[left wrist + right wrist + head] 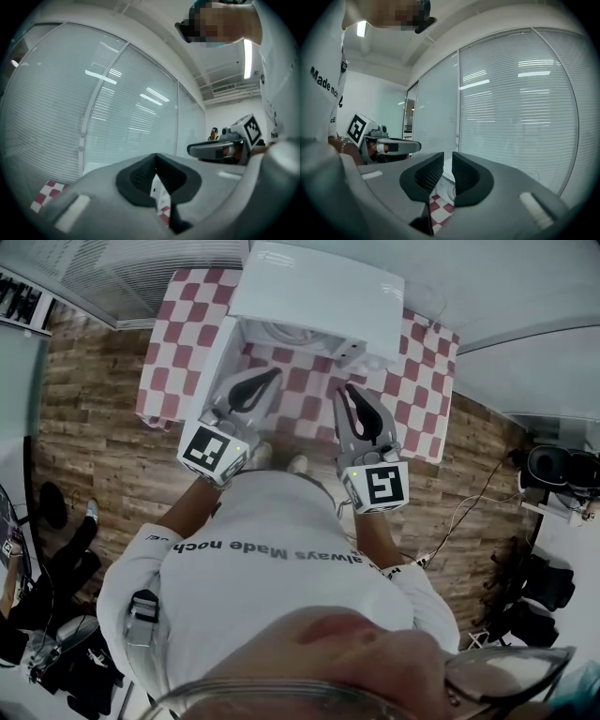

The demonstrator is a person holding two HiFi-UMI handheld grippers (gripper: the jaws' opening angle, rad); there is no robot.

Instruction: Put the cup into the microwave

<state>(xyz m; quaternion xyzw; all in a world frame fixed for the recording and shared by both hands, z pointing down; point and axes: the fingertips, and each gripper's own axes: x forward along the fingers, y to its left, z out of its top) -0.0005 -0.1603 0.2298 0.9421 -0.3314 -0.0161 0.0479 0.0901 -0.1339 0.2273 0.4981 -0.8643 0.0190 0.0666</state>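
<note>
A white microwave (319, 292) stands on a table with a red-and-white checked cloth (422, 381). Its door (217, 362) hangs open to the left. A pale round shape (281, 332) shows in the cavity; I cannot tell whether it is the cup. No cup is clearly in view elsewhere. My left gripper (275, 374) (155, 159) is held in front of the open door, shut and empty. My right gripper (347, 390) (447, 161) is held over the cloth before the microwave. Only a thin slit shows between its pads, with nothing in it.
The table stands against walls of glass with blinds (511, 108). Wooden floor (94, 446) surrounds it. Dark gear lies on the floor at the left (56, 568) and the right (553, 470). A cable (464, 512) runs across the floor on the right.
</note>
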